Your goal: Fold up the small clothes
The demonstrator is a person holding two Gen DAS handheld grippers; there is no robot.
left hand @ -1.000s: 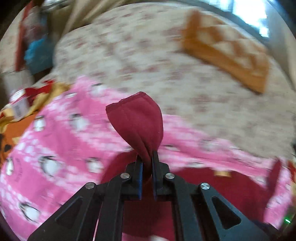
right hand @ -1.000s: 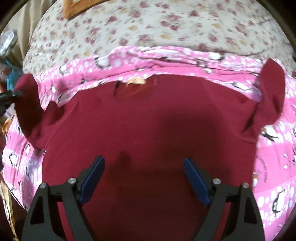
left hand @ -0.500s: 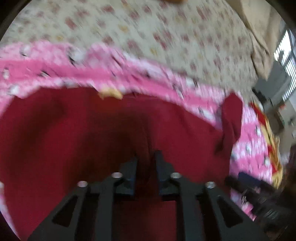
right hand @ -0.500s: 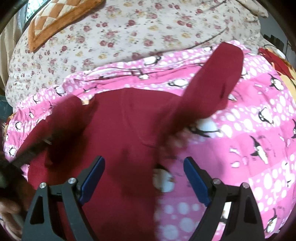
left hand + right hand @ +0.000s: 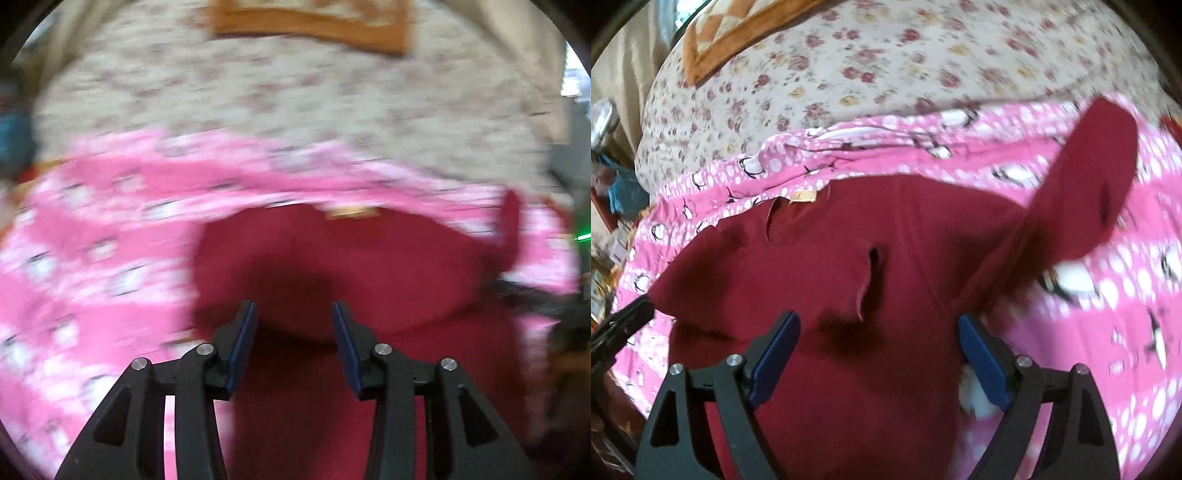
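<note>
A small dark red shirt [image 5: 886, 266] lies on a pink penguin-print blanket [image 5: 1108, 332]. Its left sleeve is folded in over the body, its cuff opening showing near the middle. Its right sleeve [image 5: 1086, 184] sticks out over the blanket. A tan label [image 5: 803, 196] marks the collar. My right gripper [image 5: 879, 347] is open and empty, just above the shirt's body. My left gripper [image 5: 293, 339] is open and empty over the blurred shirt [image 5: 351, 277]; its black tip [image 5: 624, 321] shows at the left edge of the right wrist view.
The blanket lies on a bed with a cream floral sheet [image 5: 886, 66]. An orange quilted pillow [image 5: 720, 40] sits at the far side. Clutter stands beside the bed at the left [image 5: 617, 192].
My left gripper carried the left sleeve in over the shirt's body, let it go and opened. The right gripper stayed open and shifted toward the right sleeve.
</note>
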